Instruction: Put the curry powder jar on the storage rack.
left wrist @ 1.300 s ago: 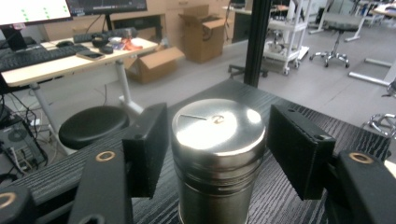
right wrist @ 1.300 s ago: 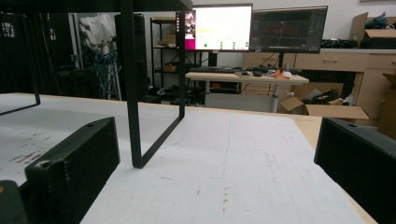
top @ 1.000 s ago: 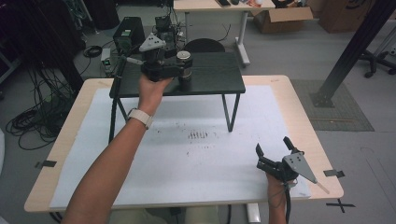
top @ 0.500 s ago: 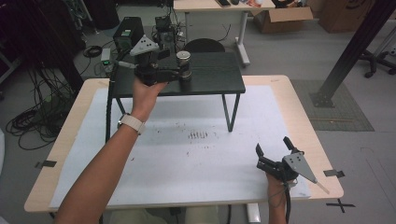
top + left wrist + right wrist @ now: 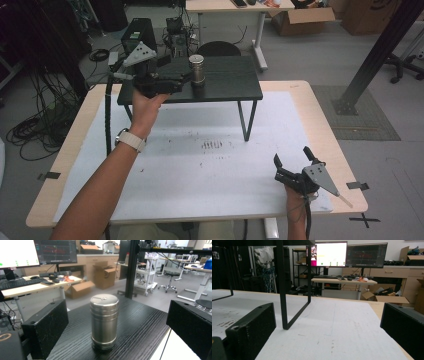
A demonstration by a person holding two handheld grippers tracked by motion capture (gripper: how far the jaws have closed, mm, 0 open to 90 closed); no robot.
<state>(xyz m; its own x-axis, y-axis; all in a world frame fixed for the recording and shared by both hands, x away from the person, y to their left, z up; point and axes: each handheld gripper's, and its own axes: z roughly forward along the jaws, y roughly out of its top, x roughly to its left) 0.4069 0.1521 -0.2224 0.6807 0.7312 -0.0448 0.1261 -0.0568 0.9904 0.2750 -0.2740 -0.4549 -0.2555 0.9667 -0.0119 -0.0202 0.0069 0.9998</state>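
So my left gripper (image 5: 186, 79) is up on the little black raised shelf (image 5: 235, 87), pointed right at the steel canister (image 5: 198, 69). The jaws have just been opening and now stand wide apart. In the left gripper view the canister (image 5: 104, 321) sits upright on the black woodgrain top (image 5: 140, 325), out ahead of the jaws and roughly centred between them, with clear daylight on both sides. Neither pad is touching it. From the high view the jaw tips look just beside the canister, on its left, and it stands toward the back middle of the shelf, a bit left of centre.

My left forearm stretches across the white table mat (image 5: 200, 175) to get there, with a pale watch strap (image 5: 131, 140) on the wrist and the black cable (image 5: 107, 120) hanging off the gripper down over the table edge.

My right gripper (image 5: 292, 165) is parked down at the near right corner of the mat, well apart from everything, jaws spread with nothing between them. In the right gripper view they look across the bare mat (image 5: 342, 327) toward one black leg of the shelf (image 5: 282, 295), with monitors (image 5: 348, 254) far off at the back of the room.
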